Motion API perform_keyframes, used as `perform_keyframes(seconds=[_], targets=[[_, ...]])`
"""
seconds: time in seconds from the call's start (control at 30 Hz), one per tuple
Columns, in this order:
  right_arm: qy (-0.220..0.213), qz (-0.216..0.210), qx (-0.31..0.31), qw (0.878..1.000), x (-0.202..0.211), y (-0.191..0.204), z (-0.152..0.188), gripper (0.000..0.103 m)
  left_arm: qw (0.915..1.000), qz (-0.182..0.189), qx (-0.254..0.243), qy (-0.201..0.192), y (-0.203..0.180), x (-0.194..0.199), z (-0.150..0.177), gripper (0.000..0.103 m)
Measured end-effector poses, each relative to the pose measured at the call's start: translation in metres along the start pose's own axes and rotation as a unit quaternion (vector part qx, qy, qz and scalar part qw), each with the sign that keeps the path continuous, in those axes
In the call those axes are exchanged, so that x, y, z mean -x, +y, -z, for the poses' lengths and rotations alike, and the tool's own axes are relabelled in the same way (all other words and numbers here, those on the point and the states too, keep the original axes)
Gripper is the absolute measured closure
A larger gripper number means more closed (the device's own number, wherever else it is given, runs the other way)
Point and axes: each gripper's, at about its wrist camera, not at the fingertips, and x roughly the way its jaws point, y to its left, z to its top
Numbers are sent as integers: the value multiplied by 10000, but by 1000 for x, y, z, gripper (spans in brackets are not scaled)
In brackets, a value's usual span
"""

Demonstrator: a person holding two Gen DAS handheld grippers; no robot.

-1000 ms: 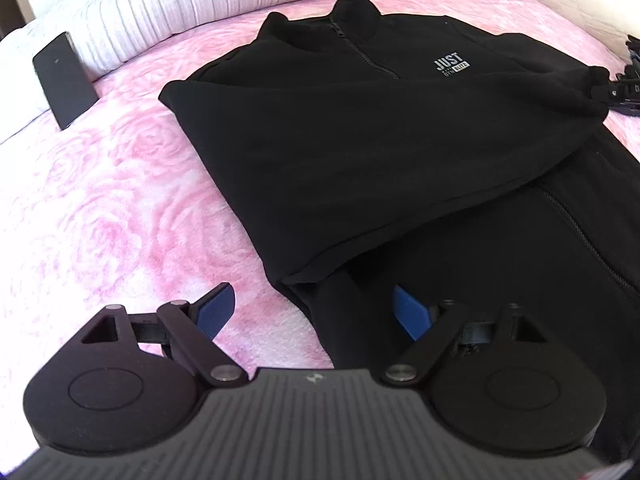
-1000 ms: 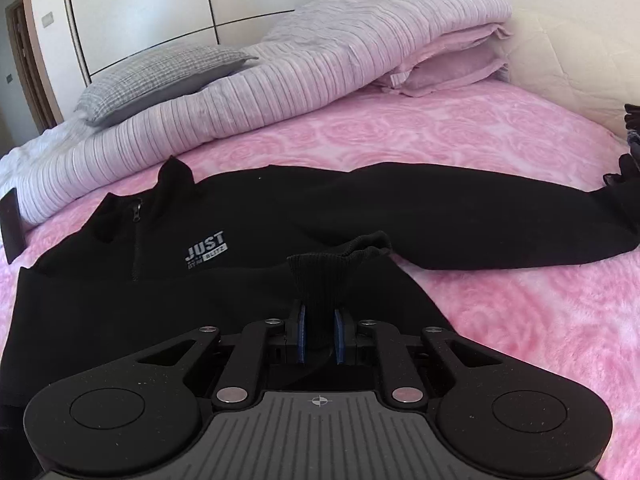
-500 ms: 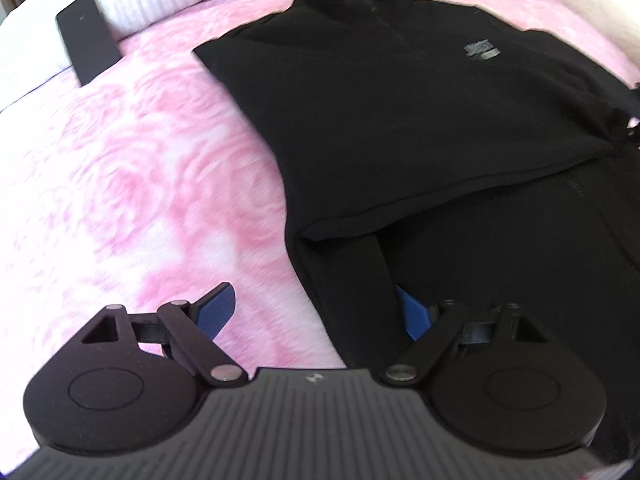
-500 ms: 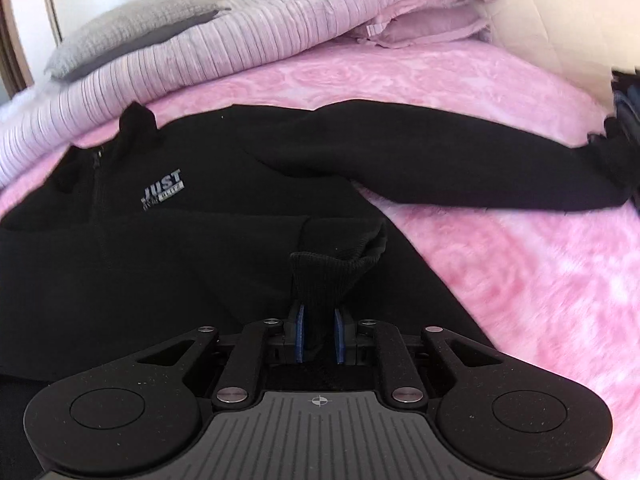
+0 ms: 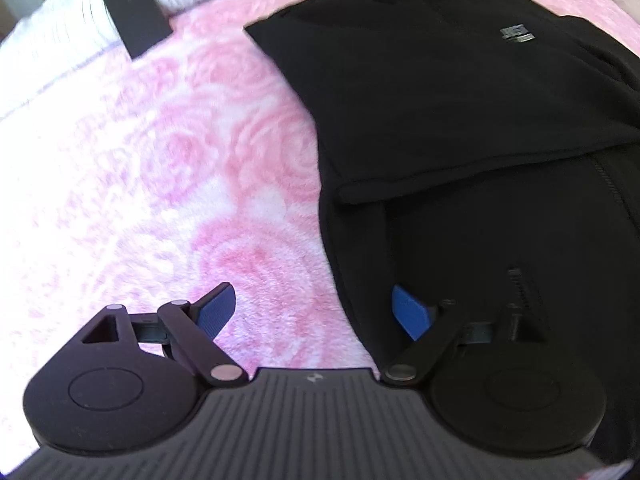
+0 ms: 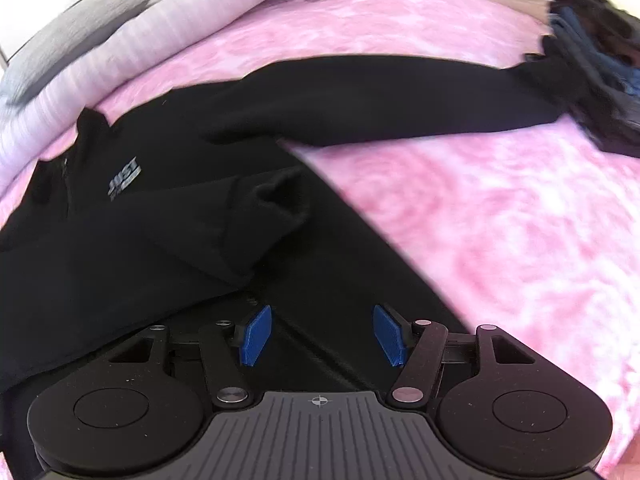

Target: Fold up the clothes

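A black zip-neck fleece jacket point(image 5: 460, 112) with a grey chest logo lies flat on the pink rose-patterned bedspread point(image 5: 160, 168). One sleeve is folded across its front, its cuff point(image 6: 280, 204) resting on the body in the right wrist view. The other sleeve point(image 6: 400, 100) stretches out to the right. My left gripper point(image 5: 312, 308) is open over the jacket's lower left edge, its right finger on the fabric. My right gripper point(image 6: 320, 334) is open and empty just above the jacket's body point(image 6: 120, 260).
A black phone point(image 5: 136, 16) lies on the striped white bedding at the far left. Striped pillows point(image 6: 140, 48) sit at the head of the bed. A pile of dark clothes point(image 6: 600, 60) lies at the far right by the stretched sleeve's cuff.
My right gripper has opened and let go of the sleeve cuff, which now lies on the jacket's front. My left gripper has moved closer over the jacket's lower left edge.
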Motion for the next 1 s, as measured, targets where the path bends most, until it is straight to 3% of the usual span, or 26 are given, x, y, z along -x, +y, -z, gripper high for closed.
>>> perform_keyframes(seconds=[0.17,0.37,0.6,0.73,0.8,0.83,0.87,0.9,0.93,1.0], targets=[[-301,-21,-280,9992,17,-52,-25,42,9996,101,-111,-253,-37,30,-17,20],[-970,-184,-1194,9879,10,-164,-88,42,9990,15,-274,-350,-123,49,-51,20],[-1444,-30,-2247,9637,-45,-292,-152,42,9982,200,-549,-149,-242,50,-82,20],[-1425,-436,-2709,9510,-80,-330,-167,43,9953,384,-875,-139,-294,49,-102,20],[-1402,-492,-2668,9522,-87,-334,-173,43,9937,423,-1024,-197,-314,52,-110,20],[-1391,-424,-2700,9518,-86,-334,-174,52,9931,433,-1067,-225,-318,55,-112,20],[-1380,-351,-2736,9512,-85,-333,-175,74,9929,430,-1077,-261,-320,57,-114,20],[-1366,-271,-2717,9523,-78,-329,-175,82,9932,413,-1047,-299,-318,60,-115,20],[-1448,-349,-2418,9588,-68,-317,-180,90,9936,395,-1005,-332,-317,62,-116,20],[-1616,-525,-1780,9693,-48,-292,-190,90,9954,355,-813,-363,-302,70,-110,20]])
